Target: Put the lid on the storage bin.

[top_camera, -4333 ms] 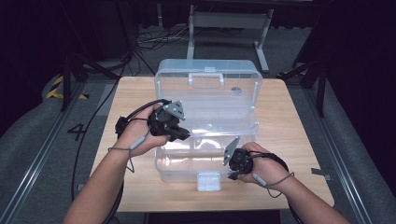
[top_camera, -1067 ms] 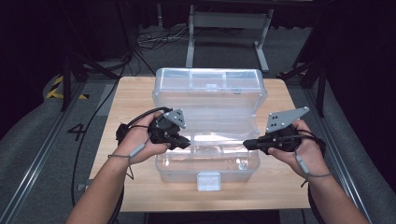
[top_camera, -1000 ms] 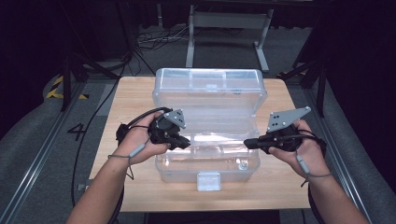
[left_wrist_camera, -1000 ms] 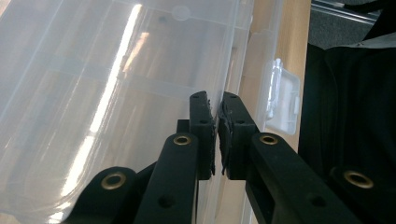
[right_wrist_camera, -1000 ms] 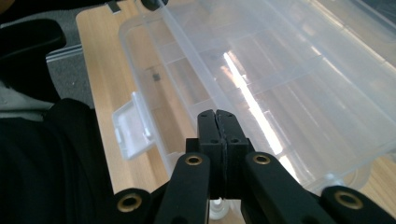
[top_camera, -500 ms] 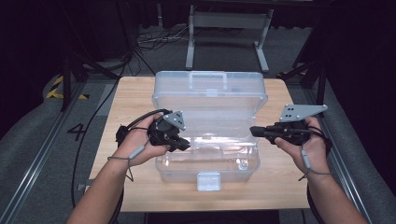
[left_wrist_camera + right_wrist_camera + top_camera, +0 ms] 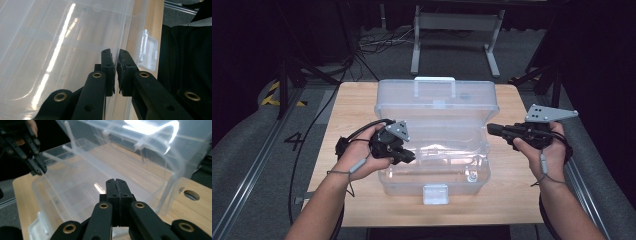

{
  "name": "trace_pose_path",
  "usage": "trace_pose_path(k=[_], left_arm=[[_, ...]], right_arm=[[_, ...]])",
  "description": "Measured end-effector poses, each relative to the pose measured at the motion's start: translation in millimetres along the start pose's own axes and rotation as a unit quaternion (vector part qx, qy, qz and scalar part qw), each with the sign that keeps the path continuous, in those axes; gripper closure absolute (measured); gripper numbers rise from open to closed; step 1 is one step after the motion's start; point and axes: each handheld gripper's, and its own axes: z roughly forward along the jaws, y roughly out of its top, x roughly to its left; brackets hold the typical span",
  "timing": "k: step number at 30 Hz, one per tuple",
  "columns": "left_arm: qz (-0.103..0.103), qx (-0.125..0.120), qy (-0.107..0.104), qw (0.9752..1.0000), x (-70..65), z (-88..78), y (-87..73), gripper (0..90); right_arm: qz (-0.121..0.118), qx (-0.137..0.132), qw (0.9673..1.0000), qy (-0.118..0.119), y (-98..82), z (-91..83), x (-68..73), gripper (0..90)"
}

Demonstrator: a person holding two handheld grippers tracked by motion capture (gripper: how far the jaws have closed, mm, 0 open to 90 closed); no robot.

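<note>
A clear plastic box (image 7: 434, 177) stands open on the wooden table (image 7: 357, 105), its lid (image 7: 437, 100) raised at the back and a white latch (image 7: 435, 194) on the front wall. My left gripper (image 7: 409, 157) is shut on the box's left wall; in the left gripper view the jaws (image 7: 115, 53) pinch that thin clear wall (image 7: 50, 37) between them. My right gripper (image 7: 492, 129) hovers just off the lid's right end, shut with nothing in it. In the right gripper view the closed jaws (image 7: 115, 181) point across the box's inside (image 7: 75, 185) toward the left gripper (image 7: 40, 171).
The latch (image 7: 148, 53) shows beside the left jaws. Round holes (image 7: 191, 195) are cut in the tabletop to the right of the box. A metal stand (image 7: 457, 30) and cables lie on the floor behind the table. Dark floor lies on both sides of it.
My right gripper has drawn away from the box's right rim, farther back and to the right. The left gripper keeps its hold in the same place.
</note>
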Motion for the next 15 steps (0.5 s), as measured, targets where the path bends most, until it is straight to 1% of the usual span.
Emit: trace_pose_path(k=[2, 6, 10, 15], left_arm=[[-0.002, -0.001, -0.001, 1.0000, -0.6, 0.5, -1.0, 84.3], [0.000, 0.003, -0.005, 1.0000, -1.5, 1.7, -1.9, 84.3], [0.000, 0.004, -0.008, 1.0000, -2.1, 3.3, -3.0, 84.3], [-0.002, 0.000, -0.006, 1.0000, -3.3, 2.8, -4.6, 83.9]], right_arm=[[0.007, -0.008, 0.9999, -0.005, -0.6, -1.4, -2.9, 90.0], [0.018, -0.012, 0.9998, -0.003, -3.6, -0.3, -7.0, 90.0], [0.022, -0.014, 0.9997, -0.003, -5.1, 0.7, -8.0, 90.0], [0.024, -0.019, 0.9995, -0.005, -6.2, 1.4, -8.2, 90.0]])
